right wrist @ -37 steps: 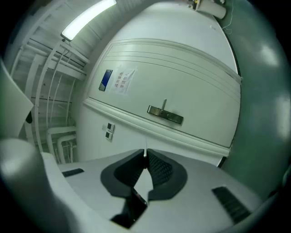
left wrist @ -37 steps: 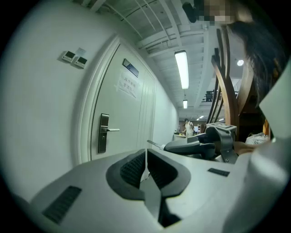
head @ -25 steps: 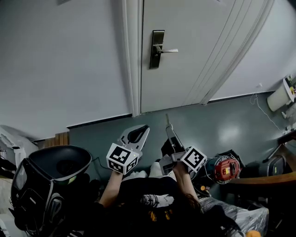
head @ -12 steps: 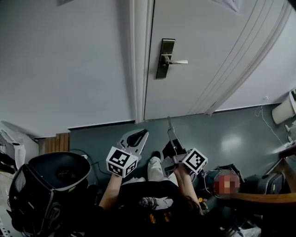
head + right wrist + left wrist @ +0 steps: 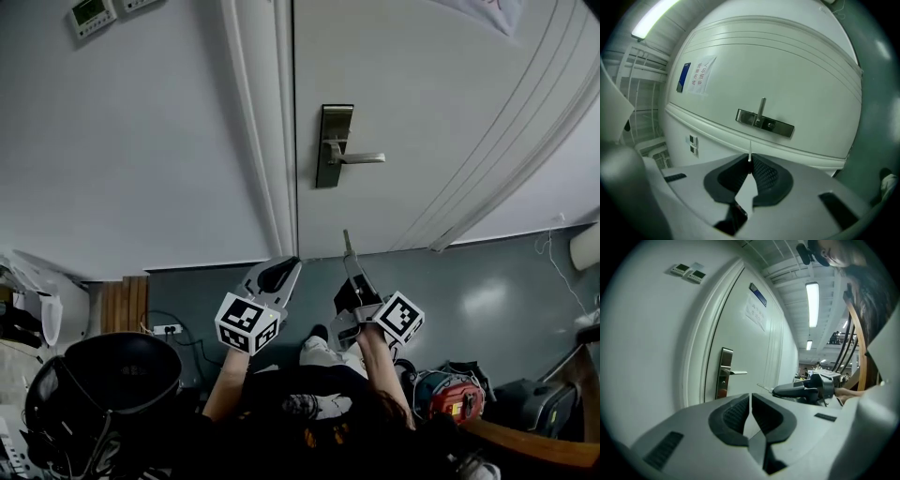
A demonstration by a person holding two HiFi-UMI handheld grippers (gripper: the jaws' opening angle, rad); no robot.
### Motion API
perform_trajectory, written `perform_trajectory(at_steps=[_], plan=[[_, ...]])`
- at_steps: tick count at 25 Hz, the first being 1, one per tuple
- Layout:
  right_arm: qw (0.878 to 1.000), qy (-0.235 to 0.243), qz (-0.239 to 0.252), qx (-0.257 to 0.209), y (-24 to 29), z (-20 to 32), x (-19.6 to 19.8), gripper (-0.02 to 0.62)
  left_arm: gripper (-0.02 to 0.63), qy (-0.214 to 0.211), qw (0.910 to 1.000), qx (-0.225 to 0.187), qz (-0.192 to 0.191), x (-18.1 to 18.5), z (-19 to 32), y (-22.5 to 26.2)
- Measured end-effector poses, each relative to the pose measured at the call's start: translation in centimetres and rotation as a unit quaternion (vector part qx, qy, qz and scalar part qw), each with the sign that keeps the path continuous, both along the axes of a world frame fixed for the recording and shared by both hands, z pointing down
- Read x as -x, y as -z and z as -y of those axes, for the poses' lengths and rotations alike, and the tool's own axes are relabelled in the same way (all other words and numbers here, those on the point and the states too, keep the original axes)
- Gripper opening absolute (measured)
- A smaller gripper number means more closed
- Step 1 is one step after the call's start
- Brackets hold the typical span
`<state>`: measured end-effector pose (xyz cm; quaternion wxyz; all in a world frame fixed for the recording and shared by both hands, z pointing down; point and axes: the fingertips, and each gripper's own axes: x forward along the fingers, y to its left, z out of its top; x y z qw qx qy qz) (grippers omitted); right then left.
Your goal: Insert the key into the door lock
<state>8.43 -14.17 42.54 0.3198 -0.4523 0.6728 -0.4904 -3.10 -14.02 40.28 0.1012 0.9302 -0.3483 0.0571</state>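
Observation:
A white door carries a steel lock plate with a lever handle pointing right. In the right gripper view the plate lies ahead of the jaws, well apart from them. My right gripper is shut on a thin key, whose blade sticks out past the fingertips toward the door. Beside it, my left gripper is shut with nothing between its pads. The left gripper view shows the lock plate ahead and the right gripper at the right with the key.
A white door frame runs left of the lock. Wall control panels sit at the upper left. A black bin stands at the lower left and a red device at the lower right. A paper notice hangs on the door.
The head view has shifted: the lock plate now sits lower and larger in frame. Both grippers hold about the same place in view, the right one still shut on the key.

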Motion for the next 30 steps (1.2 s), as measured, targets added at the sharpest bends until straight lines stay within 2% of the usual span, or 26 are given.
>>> perform_trajectory(at_steps=[11, 22, 30], plan=[[0.999, 0.046, 0.02, 0.011, -1.5, 6.2, -2.2, 0.02, 0.012, 0.029, 0.9992, 0.006, 0.026, -3.4, 5.6, -0.6], [0.996, 0.076, 0.043, 0.016, -2.2, 6.8, -2.1, 0.02, 0.012, 0.045, 0.9983, 0.008, 0.037, -4.2, 5.0, -0.8], [0.995, 0.069, 0.063, 0.017, -3.1, 8.6, -2.2, 0.02, 0.012, 0.054, 0.9972, 0.006, 0.051, -3.5, 4.8, -0.8]])
